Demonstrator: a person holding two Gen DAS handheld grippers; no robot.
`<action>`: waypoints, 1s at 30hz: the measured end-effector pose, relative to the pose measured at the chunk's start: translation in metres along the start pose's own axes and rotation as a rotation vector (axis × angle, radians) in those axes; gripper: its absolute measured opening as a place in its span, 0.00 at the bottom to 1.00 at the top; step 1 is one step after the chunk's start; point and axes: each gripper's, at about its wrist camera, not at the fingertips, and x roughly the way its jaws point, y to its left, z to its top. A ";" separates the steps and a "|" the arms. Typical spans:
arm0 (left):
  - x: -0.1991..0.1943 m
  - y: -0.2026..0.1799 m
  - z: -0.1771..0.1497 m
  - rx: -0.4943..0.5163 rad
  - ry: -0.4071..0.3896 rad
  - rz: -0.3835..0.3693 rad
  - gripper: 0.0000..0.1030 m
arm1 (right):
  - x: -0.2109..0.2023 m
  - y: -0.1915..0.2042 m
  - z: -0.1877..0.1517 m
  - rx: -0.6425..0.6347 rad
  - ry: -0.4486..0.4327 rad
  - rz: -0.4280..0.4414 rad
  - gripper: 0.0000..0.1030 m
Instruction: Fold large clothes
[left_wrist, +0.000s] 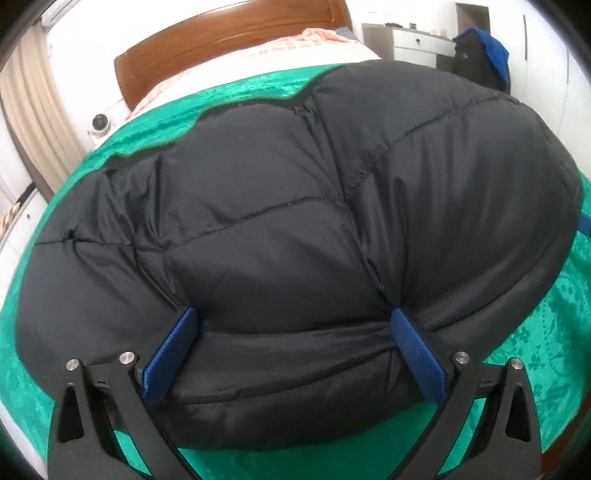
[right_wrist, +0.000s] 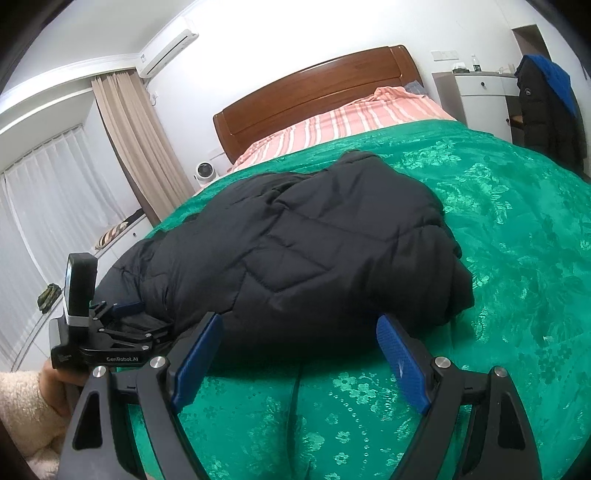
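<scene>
A black puffer jacket (left_wrist: 288, 221) lies folded in a thick bundle on the green bedspread (left_wrist: 535, 332); it also shows in the right wrist view (right_wrist: 314, 251). My left gripper (left_wrist: 295, 317) is open, its blue fingers pressed into the jacket's near edge on both sides of a bulge. In the right wrist view the left gripper (right_wrist: 125, 314) is at the jacket's left end. My right gripper (right_wrist: 299, 325) is open and empty, just in front of the jacket's near edge, above the bedspread (right_wrist: 498, 258).
A wooden headboard (right_wrist: 314, 92) and pink striped bedding (right_wrist: 351, 122) lie at the far end of the bed. A white cabinet (right_wrist: 484, 96) with a dark coat (right_wrist: 546, 110) hanging stands at the right. Curtains (right_wrist: 129, 147) and a small white fan (right_wrist: 205, 171) are at the left.
</scene>
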 end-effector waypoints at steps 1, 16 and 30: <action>-0.001 0.000 0.000 0.002 0.002 -0.004 1.00 | 0.000 -0.001 0.000 0.004 0.000 -0.001 0.82; -0.025 0.040 0.029 -0.225 -0.010 -0.091 0.99 | -0.011 -0.023 0.002 0.132 -0.026 -0.012 0.82; -0.017 0.023 0.013 -0.047 0.048 -0.054 0.99 | -0.011 -0.046 -0.001 0.244 -0.029 -0.012 0.83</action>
